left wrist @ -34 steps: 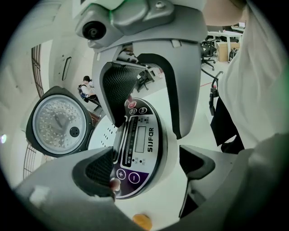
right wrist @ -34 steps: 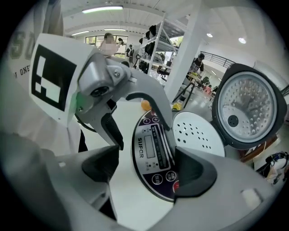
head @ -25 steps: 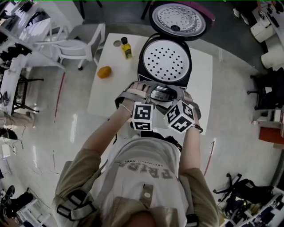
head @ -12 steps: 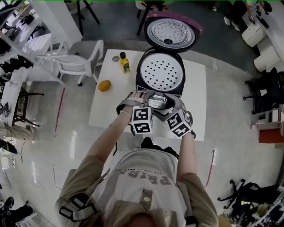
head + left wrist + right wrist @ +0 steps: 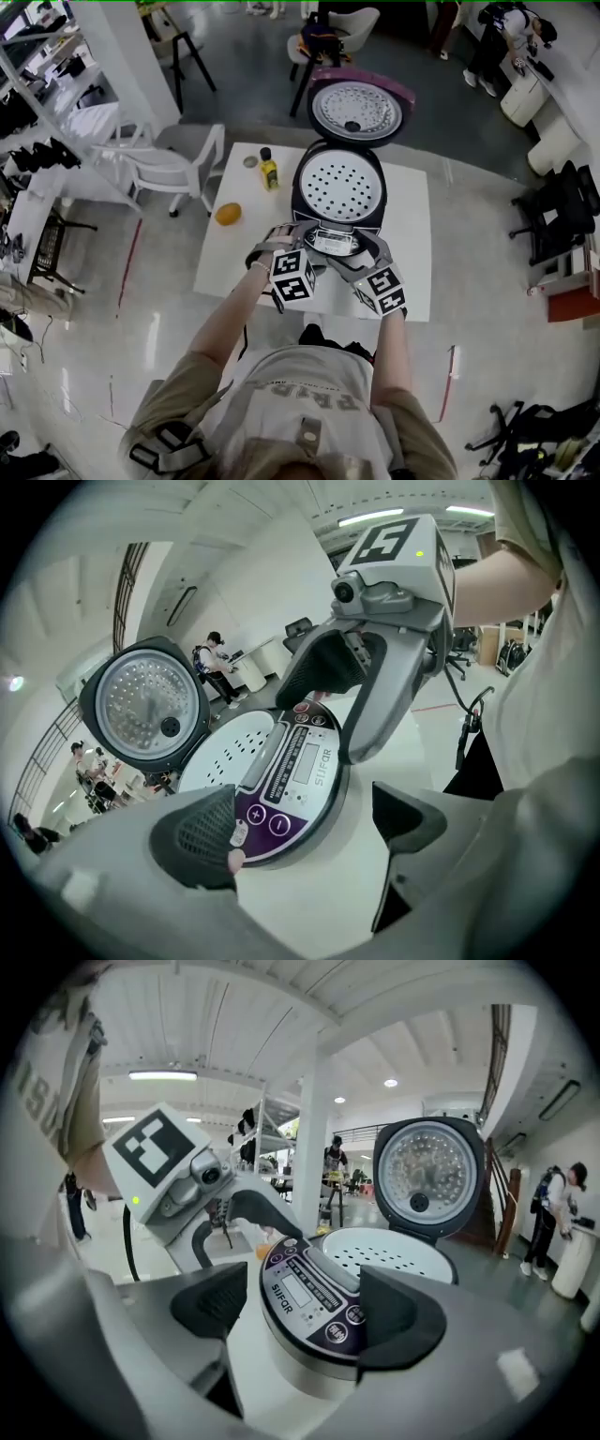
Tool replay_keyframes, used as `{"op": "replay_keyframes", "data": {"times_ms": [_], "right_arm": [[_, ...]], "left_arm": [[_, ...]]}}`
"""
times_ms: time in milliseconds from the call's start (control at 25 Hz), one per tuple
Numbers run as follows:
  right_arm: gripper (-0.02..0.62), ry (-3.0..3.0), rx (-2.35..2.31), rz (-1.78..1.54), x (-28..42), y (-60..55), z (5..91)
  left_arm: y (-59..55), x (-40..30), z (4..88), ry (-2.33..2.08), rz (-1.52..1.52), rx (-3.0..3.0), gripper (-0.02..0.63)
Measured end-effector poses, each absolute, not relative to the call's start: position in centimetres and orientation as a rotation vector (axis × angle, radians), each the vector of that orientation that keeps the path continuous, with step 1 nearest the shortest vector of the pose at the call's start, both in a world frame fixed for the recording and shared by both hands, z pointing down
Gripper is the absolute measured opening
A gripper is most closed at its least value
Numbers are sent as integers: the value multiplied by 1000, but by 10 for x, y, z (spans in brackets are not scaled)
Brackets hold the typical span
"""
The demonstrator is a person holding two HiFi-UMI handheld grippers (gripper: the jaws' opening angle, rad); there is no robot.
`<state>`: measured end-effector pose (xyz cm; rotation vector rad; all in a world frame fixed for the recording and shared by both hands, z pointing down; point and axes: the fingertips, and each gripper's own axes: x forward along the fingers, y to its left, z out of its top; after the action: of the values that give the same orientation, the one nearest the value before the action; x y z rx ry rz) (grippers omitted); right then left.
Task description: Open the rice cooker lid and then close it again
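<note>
- Rice cooker (image 5: pixel 337 192), black and round with a purple control panel, sits on a white square table (image 5: pixel 225 267), with its silver-lined lid (image 5: pixel 356 111) flipped fully up.
- left gripper (image 5: pixel 305 827) is right at the cooker's front, jaws wide, empty.
- right gripper (image 5: pixel 305 1309) is beside it, jaws apart, gripping nothing.

The rice cooker control panel (image 5: pixel 286 785) bears "SUFOR", roughly read, just beside its display (image 5: pixel 305 759); "+" and "−" buttons (image 5: pixel 255 815) sit near that display.

Grey left tool (image 5: pixel 305 823), right tool (image 5: pixel 306 1305), black-white marker cubes (image 5: pixel 292 277), seemingly beige printed T-shirt (image 5: pixel 309 417)
</note>
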<state>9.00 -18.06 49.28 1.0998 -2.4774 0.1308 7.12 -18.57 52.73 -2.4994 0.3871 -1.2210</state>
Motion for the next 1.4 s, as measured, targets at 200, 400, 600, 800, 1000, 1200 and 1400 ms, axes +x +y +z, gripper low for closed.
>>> {"op": "replay_keyframes", "data": {"times_ms": [200,400,600,800,1000,1200,1400], "right_arm": [[365,-2544,1237,210,101,-175,477],[365,-2551,1307,200,106,-166,463],[365,-2569,1390,190,109,-156,442],[365,-2550,1480,154,112,-147,422],[365,-2520,1556,148,117,-138,412],[365,-2519,1580,133,129,-139,401],[365,-2534,1571,109,142,-160,392]], "left_arm": [[-187,59,515,459,-1180,-2523,468],[-185,43,503,521,-1147,-2549,468],[-183,29,486,566,-1104,-2551,468],[-184,16,464,602,-1035,-2577,468],[-191,7,442,658,-968,-2573,468],[-198,8,429,662,-928,-2603,468],[-221,15,421,665,-901,-2627,468]]}}
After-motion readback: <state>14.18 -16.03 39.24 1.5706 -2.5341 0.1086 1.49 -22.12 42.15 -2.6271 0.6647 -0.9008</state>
